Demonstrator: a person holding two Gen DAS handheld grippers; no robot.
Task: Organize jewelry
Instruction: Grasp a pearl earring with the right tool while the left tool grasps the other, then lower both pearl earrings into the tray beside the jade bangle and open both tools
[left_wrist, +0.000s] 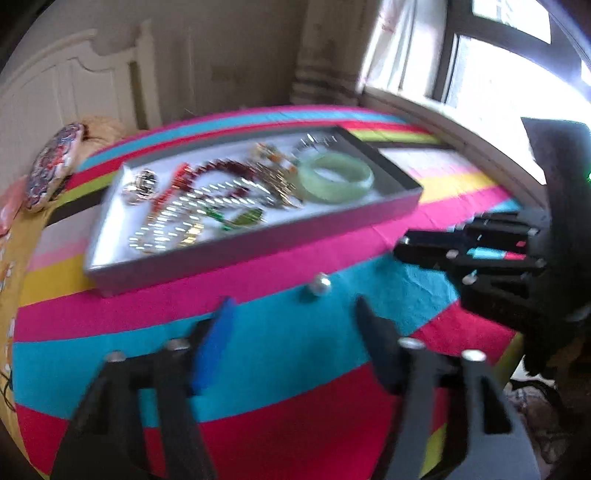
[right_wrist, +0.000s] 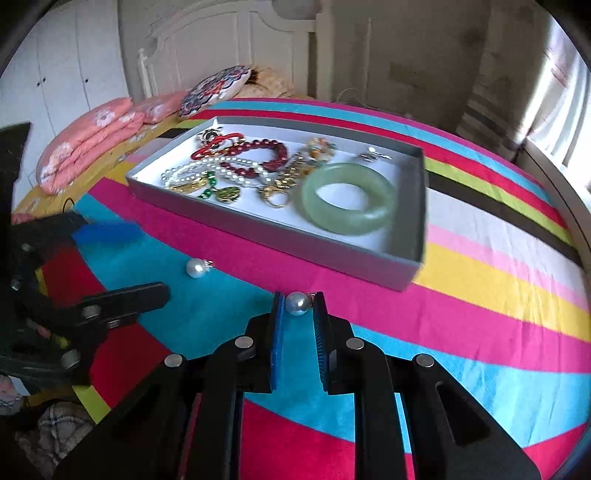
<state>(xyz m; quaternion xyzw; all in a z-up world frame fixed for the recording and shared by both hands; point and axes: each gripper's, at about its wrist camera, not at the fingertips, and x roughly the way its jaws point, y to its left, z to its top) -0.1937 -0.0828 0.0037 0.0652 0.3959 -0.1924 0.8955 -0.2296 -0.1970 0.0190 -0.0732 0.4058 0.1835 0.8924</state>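
**Right hand-held gripper holds one pearl earring; a second lies loose on the bedspread**

In the right wrist view, the right hand-held gripper (right_wrist: 298, 304) sits at lower centre, its blue pads drawn in narrow with a pearl earring (right_wrist: 297, 303) pinched at their tips. A small metal fitting shows at the pearl's right side. The pearl hangs over the magenta band of the striped bedspread (right_wrist: 480, 295), just in front of the near wall of the grey jewelry box (right_wrist: 280, 236).

The box lies open in the upper centre of that view. A pale green jade bangle (right_wrist: 347, 199) lies flat in its right half. To the left of it are a dark red bead bracelet (right_wrist: 258, 155), a white pearl strand (right_wrist: 207, 170) and gold pieces with green stones (right_wrist: 221, 192), all tangled close together.

A second pearl earring (right_wrist: 196, 268) rests on the turquoise stripe at centre left, well apart from the held one.

The left hand-held gripper (left_wrist: 295, 317) fills the bottom of the blurred left wrist view, its jaws standing partly apart with nothing between them. The loose pearl (left_wrist: 320, 284) lies just beyond its fingertips.

Folded pink quilts (right_wrist: 92, 136) and a patterned cushion (right_wrist: 218, 88) lie at upper left.
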